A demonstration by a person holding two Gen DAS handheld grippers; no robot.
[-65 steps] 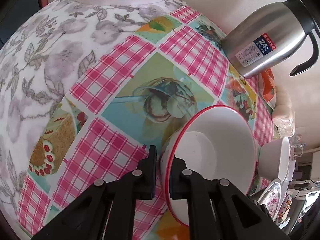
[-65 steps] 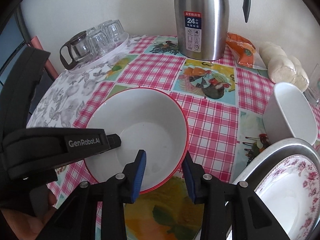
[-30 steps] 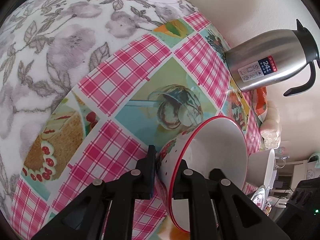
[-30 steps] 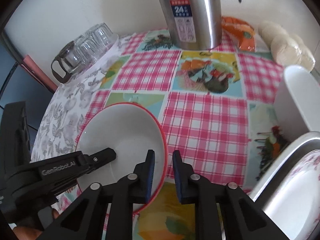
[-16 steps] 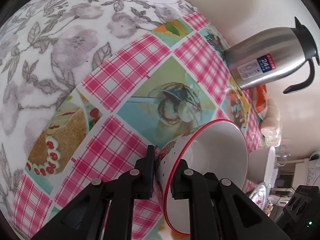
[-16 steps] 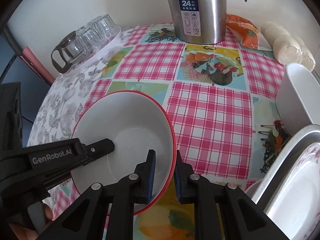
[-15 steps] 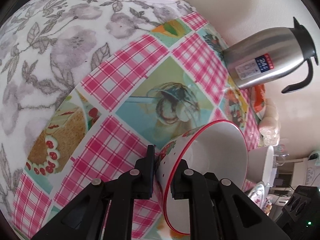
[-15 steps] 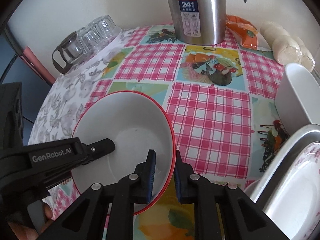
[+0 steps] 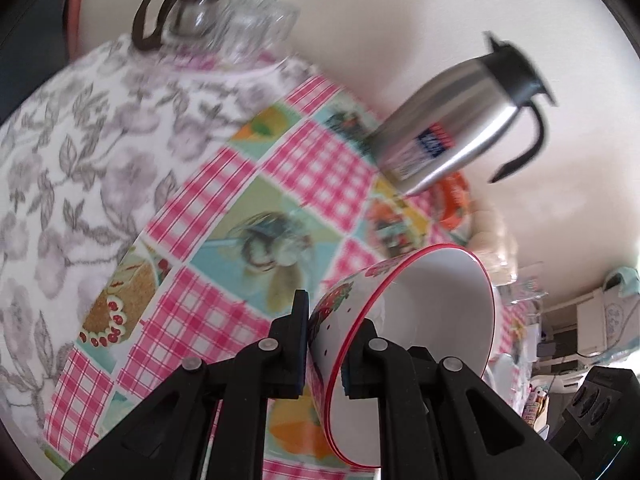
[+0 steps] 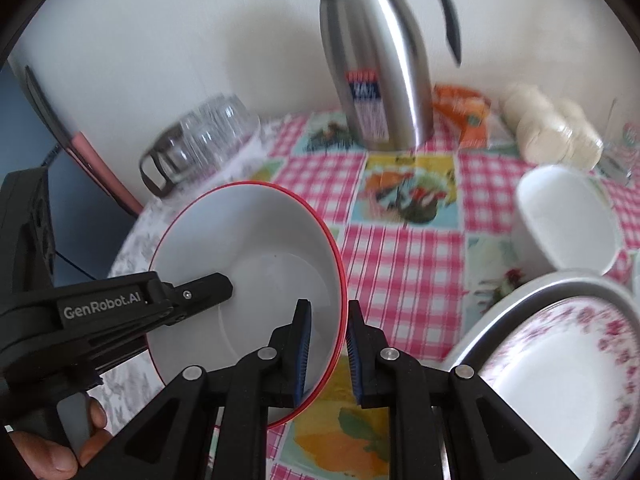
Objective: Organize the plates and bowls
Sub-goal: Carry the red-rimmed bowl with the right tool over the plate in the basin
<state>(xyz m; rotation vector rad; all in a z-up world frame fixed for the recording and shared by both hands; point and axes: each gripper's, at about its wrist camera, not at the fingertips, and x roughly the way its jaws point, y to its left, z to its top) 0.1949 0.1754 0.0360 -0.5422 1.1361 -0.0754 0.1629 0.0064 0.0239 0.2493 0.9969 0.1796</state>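
A white bowl with a red rim [image 10: 256, 264] and strawberry print outside [image 9: 432, 320] is held tilted above the table by both grippers. My left gripper [image 9: 326, 350] is shut on its left rim; it also shows in the right wrist view [image 10: 208, 290]. My right gripper [image 10: 326, 354] is shut on the bowl's right rim. A floral plate [image 10: 560, 376] sits in a metal tray [image 10: 520, 292] at the lower right. A white square bowl [image 10: 568, 216] stands behind it.
A steel thermos jug [image 10: 380, 76] stands at the back of the table [image 10: 404, 280]. A glass pot with upturned glasses [image 10: 196, 148] sits at the back left. An orange packet [image 10: 464, 116] and pale buns [image 10: 548, 128] lie at the back right.
Both grippers have lifted the bowl off the table and tilted it; the views are blurred with motion. The right gripper closed on the rim about a second ago.
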